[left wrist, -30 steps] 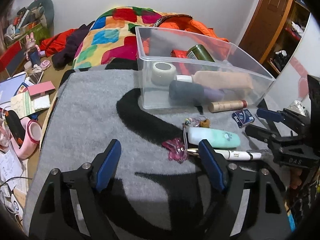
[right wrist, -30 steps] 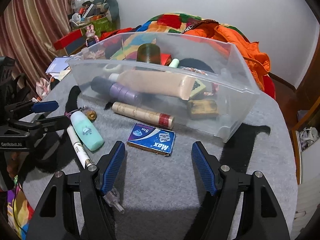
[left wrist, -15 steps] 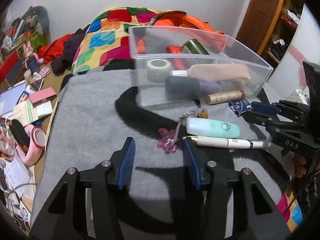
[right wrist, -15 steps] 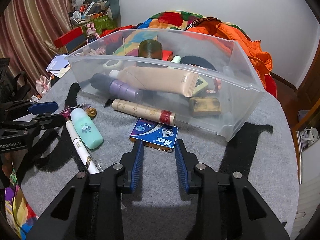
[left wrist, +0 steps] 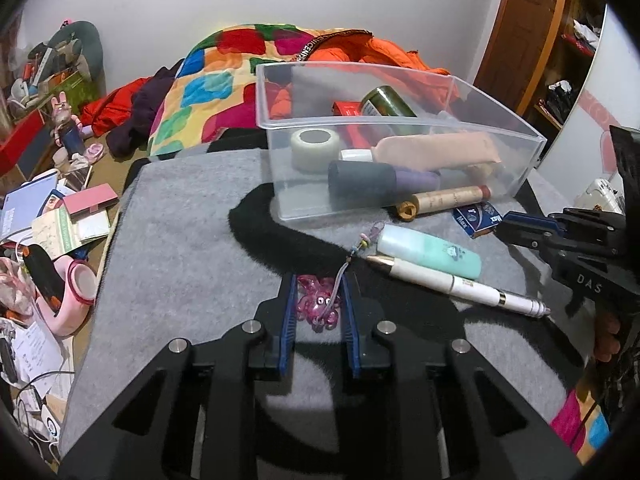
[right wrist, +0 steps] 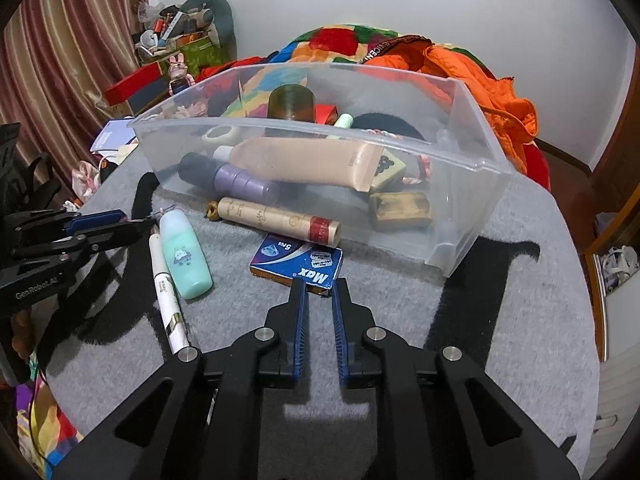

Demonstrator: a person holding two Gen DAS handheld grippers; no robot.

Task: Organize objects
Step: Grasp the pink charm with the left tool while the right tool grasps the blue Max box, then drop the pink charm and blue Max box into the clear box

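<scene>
The left gripper [left wrist: 318, 280] has just been closing, and its 2 blue-padded jaws now pinch the pink octopus charm [left wrist: 318, 305], which lies on the grey blanket [left wrist: 180, 248]. The charm's cord runs up and away between the jaw tips toward a small beaded end beside the mint-green bottle [left wrist: 430, 252]. Just in front of that bottle lies a white pen [left wrist: 452, 284] with a gold tip, the 2 lying side by side and touching or nearly so.

The right gripper [right wrist: 320, 285] has also just been closing. Its jaws stand pressed nearly together, tips at the near edge of the blue razor-blade box [right wrist: 298, 263] marked "Max". Whether the pads grip the box's corner cannot be told from the wrist view; from the left wrist view the same box [left wrist: 478, 218] sits just at the tips of the right gripper's fingers.

Behind the box lies a tan cardboard tube [right wrist: 276, 220] with a red band, resting against the front wall of the clear plastic bin [right wrist: 472, 216]. Inside the bin are a beige squeeze tube [right wrist: 304, 162], a purple bottle with a dark cap [right wrist: 236, 180], a roll of white tape [left wrist: 316, 149], a dark green can [left wrist: 388, 102], a red box [left wrist: 348, 109] and a worn yellow-brown block [right wrist: 400, 210].

A person's fingers [left wrist: 606, 338] show under the right gripper's handle at the right edge of the left wrist view.
</scene>
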